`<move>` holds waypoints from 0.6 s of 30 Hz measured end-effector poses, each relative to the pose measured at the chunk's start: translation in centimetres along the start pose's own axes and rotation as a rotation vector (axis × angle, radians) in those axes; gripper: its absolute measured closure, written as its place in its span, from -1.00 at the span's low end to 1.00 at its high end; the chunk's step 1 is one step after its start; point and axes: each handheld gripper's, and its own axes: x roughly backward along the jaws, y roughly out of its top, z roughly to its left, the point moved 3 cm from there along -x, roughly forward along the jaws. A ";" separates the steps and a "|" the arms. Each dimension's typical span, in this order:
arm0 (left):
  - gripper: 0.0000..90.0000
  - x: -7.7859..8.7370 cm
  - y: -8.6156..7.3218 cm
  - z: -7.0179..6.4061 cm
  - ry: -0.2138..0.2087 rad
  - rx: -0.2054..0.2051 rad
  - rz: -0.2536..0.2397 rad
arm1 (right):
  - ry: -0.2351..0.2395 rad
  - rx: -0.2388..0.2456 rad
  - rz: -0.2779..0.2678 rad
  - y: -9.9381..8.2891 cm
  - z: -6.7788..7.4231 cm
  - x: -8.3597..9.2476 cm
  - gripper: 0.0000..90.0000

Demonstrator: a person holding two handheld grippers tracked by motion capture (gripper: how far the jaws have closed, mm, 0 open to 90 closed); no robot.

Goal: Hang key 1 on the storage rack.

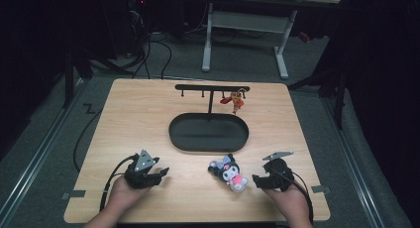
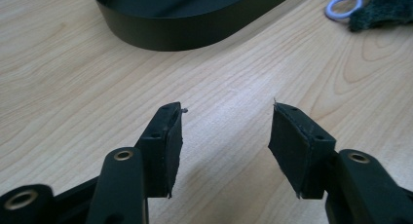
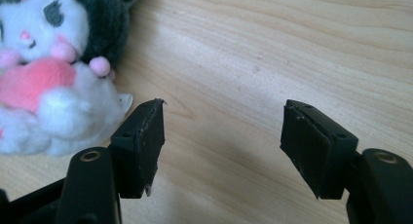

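Black-and-white plush doll with pink heart (image 1: pixel 229 172) is lying on the pale wooden counter (image 1: pixel 138 119), grey carpet surrounding; both grippers' fingers (image 2: pixel 165 141) are gaping wide, empty.

High view: fixed above the near edge, facing forward and down over the whole tabletop (image 1: pixel 148 109). Tool views: low, close, looking along each tool's jaws. The plush toy (image 1: pixel 229 172), left of the right tool (image 1: pixel 258 181), appears in both.

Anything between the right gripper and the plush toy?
Nothing: bare tabletop separates the open right gripper from the plush toy, as the right gripper view shows.
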 end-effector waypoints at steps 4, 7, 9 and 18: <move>0.02 0.1 0.1 -0.1 -0.006 0.000 -0.012 | 0.015 0.018 0.047 0.3 0.5 0.1 -0.30; 0.02 -0.1 0.1 -0.2 -0.001 -0.017 -0.013 | 0.004 0.043 0.111 0.6 1.0 0.1 -0.32; -0.02 -0.1 0.1 -0.4 0.010 -0.040 -0.009 | -0.006 0.058 0.149 0.8 1.0 0.0 -0.32; -0.02 0.0 0.6 -0.7 -0.014 -0.047 -0.045 | -0.033 0.088 0.249 1.8 1.1 0.3 -0.33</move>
